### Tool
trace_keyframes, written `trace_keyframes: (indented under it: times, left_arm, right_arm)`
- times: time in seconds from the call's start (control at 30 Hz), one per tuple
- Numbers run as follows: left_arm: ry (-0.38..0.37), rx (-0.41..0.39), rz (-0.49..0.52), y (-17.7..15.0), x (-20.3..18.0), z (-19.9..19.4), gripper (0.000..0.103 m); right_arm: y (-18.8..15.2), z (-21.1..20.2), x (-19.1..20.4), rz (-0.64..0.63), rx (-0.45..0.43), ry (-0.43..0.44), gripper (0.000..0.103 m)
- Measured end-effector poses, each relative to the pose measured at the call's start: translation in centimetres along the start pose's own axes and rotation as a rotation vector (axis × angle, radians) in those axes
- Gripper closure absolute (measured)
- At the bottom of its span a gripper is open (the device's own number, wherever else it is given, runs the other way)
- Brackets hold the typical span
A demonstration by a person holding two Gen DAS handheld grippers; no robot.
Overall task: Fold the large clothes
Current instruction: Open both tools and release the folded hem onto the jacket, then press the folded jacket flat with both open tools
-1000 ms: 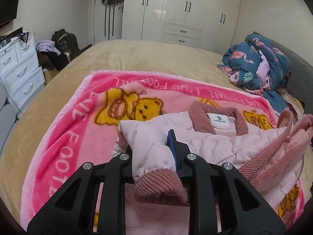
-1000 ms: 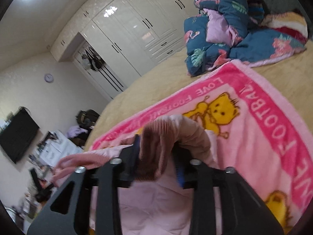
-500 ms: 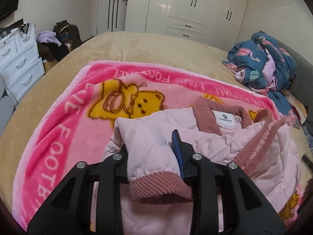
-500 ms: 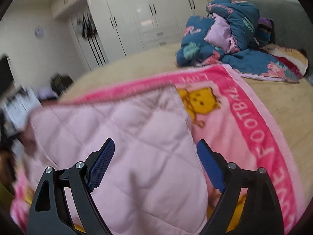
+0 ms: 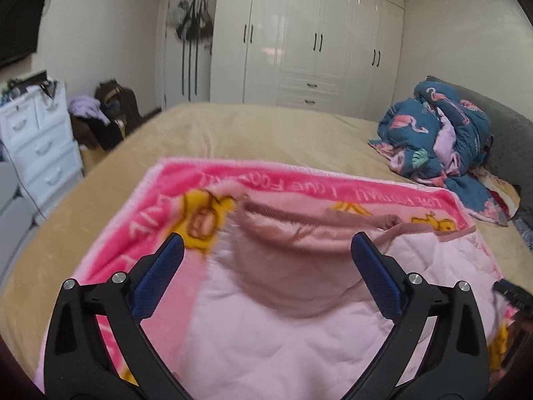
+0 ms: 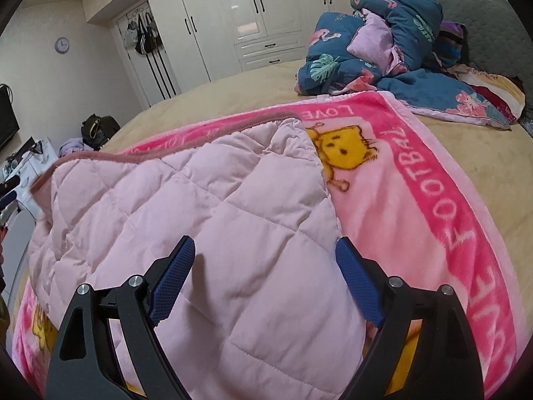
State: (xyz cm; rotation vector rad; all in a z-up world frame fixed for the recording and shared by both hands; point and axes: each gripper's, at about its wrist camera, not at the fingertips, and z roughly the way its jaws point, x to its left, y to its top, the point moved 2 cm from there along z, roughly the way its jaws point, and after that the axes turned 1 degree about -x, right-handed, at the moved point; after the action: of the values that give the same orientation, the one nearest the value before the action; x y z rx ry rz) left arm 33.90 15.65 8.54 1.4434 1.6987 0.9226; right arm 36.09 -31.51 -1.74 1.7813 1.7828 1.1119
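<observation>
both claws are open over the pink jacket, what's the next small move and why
Probably lower the right claw onto the near right edge of the jacket and grip it, ready for another fold. Both it and the left claw are open and hold nothing, and the jacket lies loose on the pink blanket, its far hem sagging unevenly.

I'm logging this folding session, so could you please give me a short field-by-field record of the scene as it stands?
garment: pink quilted jacket, lying on the blanket, dusty-rose ribbed trim along its far edge
surface: pink bear-print blanket spread on a tan bed
left gripper: open, holding nothing, over the jacket
right gripper: open, holding nothing, over the jacket
nearby: blue flamingo-print bedding heaped near the headboard
background: white wardrobe
</observation>
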Motion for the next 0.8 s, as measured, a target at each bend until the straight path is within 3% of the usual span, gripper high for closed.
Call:
trace_keyframes:
  times: [0.07, 0.17, 0.33, 0.47, 0.5, 0.53, 0.57, 0.6, 0.63, 0.7, 0.8]
  left_arm:
    - [0.044, 0.013, 0.014, -1.0, 1.3, 0.1, 0.009]
    - [0.081, 0.101, -0.002, -3.8, 4.0, 1.6, 0.009]
    - [-0.05, 0.258, -0.036, -8.4, 6.2, 4.2, 0.009]
    - [-0.135, 0.274, 0.009, -9.9, 5.0, 4.6, 0.009]
    - [-0.145, 0.271, 0.021, -10.0, 4.6, 4.7, 0.009]
    - [-0.139, 0.259, 0.042, -10.0, 4.0, 4.5, 0.02]
    - [-0.132, 0.252, 0.058, -10.0, 3.5, 4.4, 0.034]
    - [-0.109, 0.239, 0.072, -10.0, 3.2, 4.2, 0.063]
    - [-0.093, 0.223, 0.08, -10.0, 3.1, 4.0, 0.079]
    - [-0.117, 0.201, 0.068, -9.8, 3.0, 3.5, 0.089]
    - [-0.102, 0.168, 0.093, -9.4, 2.7, 2.9, 0.092]
  right_arm:
    - [0.0, -0.2, -0.1, 0.003, -0.008, 0.008, 0.013]
    - [0.0, -0.2, 0.0, -0.039, -0.003, -0.023, 0.012]
    - [0.2, 0.3, -0.5, -0.072, 0.011, -0.055, 0.012]
    - [0.0, 1.4, -0.7, -0.105, 0.044, -0.047, 0.013]
    - [-0.2, 1.7, -0.8, -0.107, 0.052, -0.029, 0.022]
    - [-0.3, 1.8, -0.8, -0.106, 0.053, -0.023, 0.034]
    - [-0.5, 1.7, -0.9, -0.108, 0.046, -0.035, 0.039]
    - [-0.6, 1.6, -0.9, -0.11, 0.038, -0.039, 0.05]
    - [-0.7, 1.4, -0.9, -0.11, 0.034, -0.038, 0.059]
    - [-0.7, 1.0, -0.6, -0.134, 0.023, -0.052, 0.069]
    - [-0.3, 0.1, 0.7, -0.2, -0.025, -0.069, 0.084]
